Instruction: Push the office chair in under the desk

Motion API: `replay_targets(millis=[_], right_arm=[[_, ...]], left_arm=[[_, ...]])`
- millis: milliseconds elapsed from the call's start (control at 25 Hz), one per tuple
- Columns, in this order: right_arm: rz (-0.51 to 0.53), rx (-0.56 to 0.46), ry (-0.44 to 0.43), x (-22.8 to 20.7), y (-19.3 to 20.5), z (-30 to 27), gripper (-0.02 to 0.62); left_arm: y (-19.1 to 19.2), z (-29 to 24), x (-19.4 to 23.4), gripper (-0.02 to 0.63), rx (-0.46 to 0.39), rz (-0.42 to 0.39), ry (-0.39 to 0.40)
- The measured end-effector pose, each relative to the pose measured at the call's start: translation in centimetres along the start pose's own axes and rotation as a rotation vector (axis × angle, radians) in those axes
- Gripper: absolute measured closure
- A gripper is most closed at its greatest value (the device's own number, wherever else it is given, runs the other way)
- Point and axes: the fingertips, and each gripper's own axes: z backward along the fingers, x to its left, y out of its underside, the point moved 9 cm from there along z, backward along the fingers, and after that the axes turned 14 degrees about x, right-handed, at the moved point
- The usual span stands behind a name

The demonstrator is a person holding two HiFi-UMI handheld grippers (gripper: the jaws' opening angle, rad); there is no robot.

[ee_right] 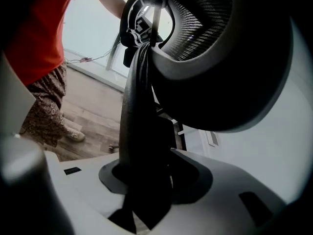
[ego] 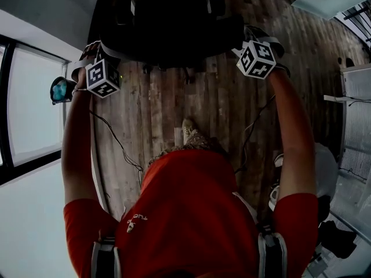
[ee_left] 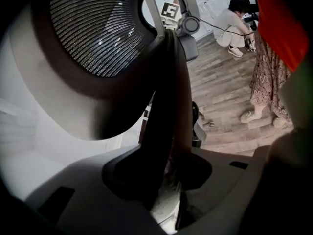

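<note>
My left tongs [ee_left: 168,177] and right tongs [ee_right: 144,182] each grip a side edge of the backrest of the office chair [ego: 174,28], and no table covers its seat yet, so I judge most pushing remains.

The office chair [ego: 174,28] has a back of black woven mesh [ee_left: 98,28] that is fine and ribbed, with a faint sheen where light catches the threads. It is set in a smooth, matt dark rim [ee_right: 134,106] that looks like plastic. The left tool [ee_left: 166,180] and right tool [ee_right: 146,180] have pale grey plastic bodies, smooth and matt, with darker matt plastic round the jaws. Their marker cubes [ego: 256,59] carry flat, matt black-and-white print. The floor [ego: 156,109] is wood plank with a brown-grey, weathered grain and a low sheen. The person's red shirt [ego: 191,213] is plain soft cloth; the skirt [ee_left: 266,77] is thin patterned cloth.
</note>
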Motion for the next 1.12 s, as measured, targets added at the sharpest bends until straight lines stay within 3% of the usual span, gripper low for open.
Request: replay_targets(millis=[480,1120], right_arm=[[-0.006,0.007,-0.017,-7.6,0.1,-5.8,0.413],[-0.066,0.055,-0.012,-18.0,-2.8,-13.7,0.412]], left_arm=[[-0.3,-7.1,6.5,0.459,0.022,-0.002,0.011],[1.9,-18.1,17.4,0.454,-0.043,-0.035,-0.011]])
